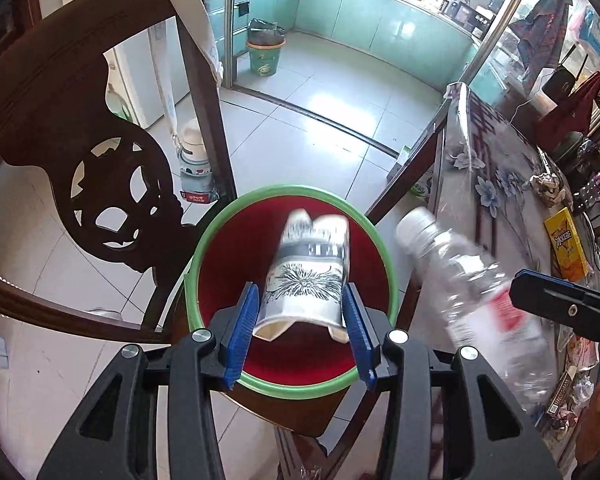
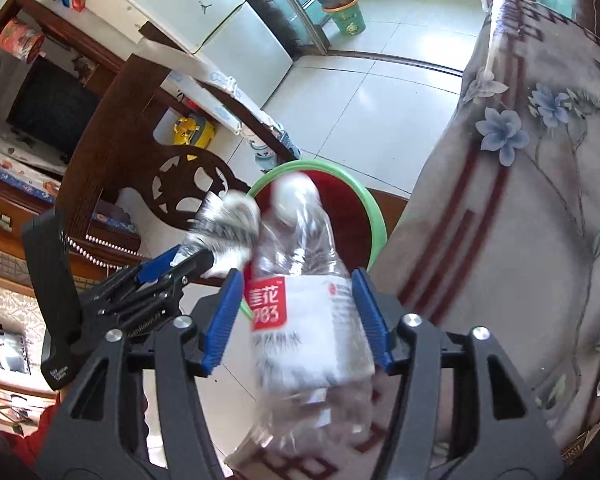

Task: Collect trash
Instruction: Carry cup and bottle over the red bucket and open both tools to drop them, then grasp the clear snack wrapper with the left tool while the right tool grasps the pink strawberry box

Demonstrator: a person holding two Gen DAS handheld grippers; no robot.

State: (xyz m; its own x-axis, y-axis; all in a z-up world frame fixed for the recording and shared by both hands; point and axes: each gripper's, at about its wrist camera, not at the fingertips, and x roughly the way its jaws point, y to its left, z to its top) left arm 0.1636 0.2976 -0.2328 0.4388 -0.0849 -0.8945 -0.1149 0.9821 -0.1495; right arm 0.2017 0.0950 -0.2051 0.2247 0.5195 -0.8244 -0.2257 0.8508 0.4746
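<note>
My left gripper (image 1: 302, 312) is shut on a crushed white paper cup (image 1: 308, 272) with a black pattern, held right above the green-rimmed red bin (image 1: 388, 252). My right gripper (image 2: 298, 308) is shut on a clear plastic bottle (image 2: 300, 300) with a red and white label, cap pointing at the green-rimmed red bin (image 2: 374, 208). The bottle (image 1: 472, 276) shows at the right of the left wrist view, beside the bin. The left gripper (image 2: 180, 264) with the cup (image 2: 232, 224) shows left of the bottle.
A dark carved wooden chair (image 1: 100, 160) stands left of the bin. A table with a flowered cloth (image 2: 520, 200) is on the right, with crumpled paper (image 1: 548, 188) and a yellow box (image 1: 566, 244) on it. Another green bin (image 1: 264, 52) stands by the kitchen door.
</note>
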